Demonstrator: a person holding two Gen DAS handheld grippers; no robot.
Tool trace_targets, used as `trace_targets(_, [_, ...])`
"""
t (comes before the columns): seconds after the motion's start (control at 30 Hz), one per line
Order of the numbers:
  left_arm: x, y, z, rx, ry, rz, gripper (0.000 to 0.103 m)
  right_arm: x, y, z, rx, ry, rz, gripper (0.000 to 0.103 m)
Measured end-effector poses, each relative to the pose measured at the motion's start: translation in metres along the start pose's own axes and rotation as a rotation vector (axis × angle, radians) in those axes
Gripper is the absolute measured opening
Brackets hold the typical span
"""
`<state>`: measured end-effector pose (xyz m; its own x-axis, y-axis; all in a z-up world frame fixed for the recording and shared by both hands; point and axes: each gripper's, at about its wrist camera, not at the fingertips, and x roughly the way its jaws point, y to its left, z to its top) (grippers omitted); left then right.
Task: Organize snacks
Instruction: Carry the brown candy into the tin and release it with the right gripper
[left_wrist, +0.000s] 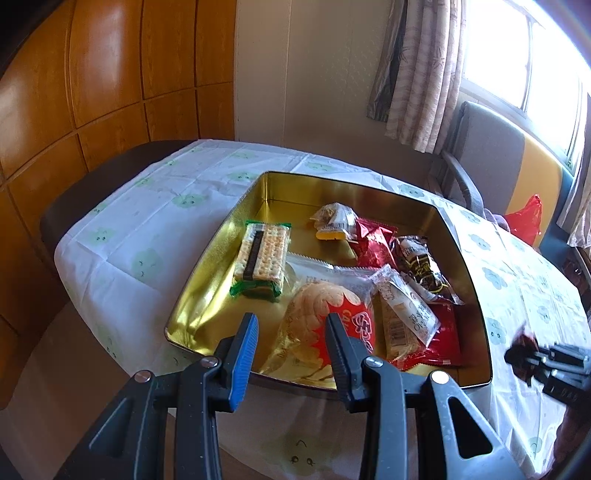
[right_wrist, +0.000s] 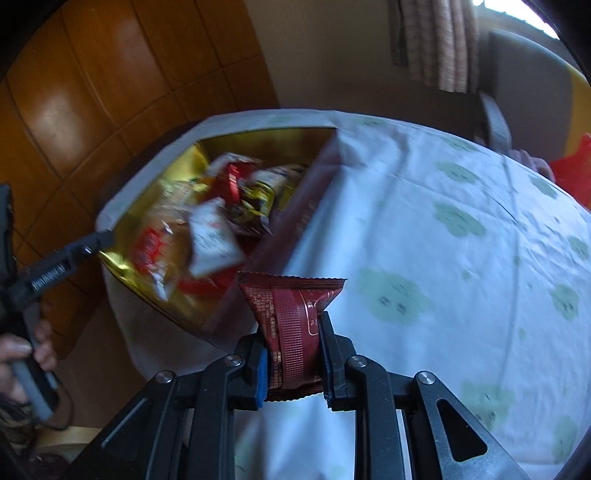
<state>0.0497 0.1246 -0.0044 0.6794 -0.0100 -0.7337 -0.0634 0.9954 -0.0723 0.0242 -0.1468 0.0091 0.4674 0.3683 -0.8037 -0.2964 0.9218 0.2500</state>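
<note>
Left wrist view: the left gripper (left_wrist: 291, 334) hangs released, its 2 jaws apart with nothing pressed between them, just above the near rim of the gold tin (left_wrist: 207, 295). Ahead of the fingers lies a rice-cracker pack (left_wrist: 321, 314); to the left of the tips a green-edged cracker packet (left_wrist: 263, 258) rests on bare gold floor, the only open room in the tin. To the right, red and dark wrappers (left_wrist: 413, 266) crowd against the right wall. The tablecloth (left_wrist: 147, 206) is free beyond the left rim. The right gripper (left_wrist: 532, 360) shows at the far right edge, outside the tin.

Right wrist view, blurred: the right gripper (right_wrist: 291, 354) is clenched on a dark red snack packet (right_wrist: 291, 317), held over the cloth (right_wrist: 443, 221) just right of the tin's maroon outer wall (right_wrist: 306, 210). Wide clear cloth spreads right. Only here a hand (right_wrist: 18, 354) shows, grasping the left gripper's handle.
</note>
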Motion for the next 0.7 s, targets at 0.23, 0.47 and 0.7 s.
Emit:
trace_targets(0.23, [0.002, 0.009, 0.003, -0.017, -0.018, 0.016, 0.038, 0.020, 0.044, 0.057, -0.038, -0.028, 0.101, 0.022])
trace_targets(0.47, [0.008, 0.017, 0.003, -0.037, -0.011, 0.013, 0.038, 0.084, 0.078, 0.105, -0.107, 0.031, 0.091, 0.024])
trace_targets(0.7, [0.013, 0.020, 0.001, -0.047, 0.000, 0.019, 0.038, 0.109, 0.074, 0.110, -0.114, 0.064, 0.094, 0.068])
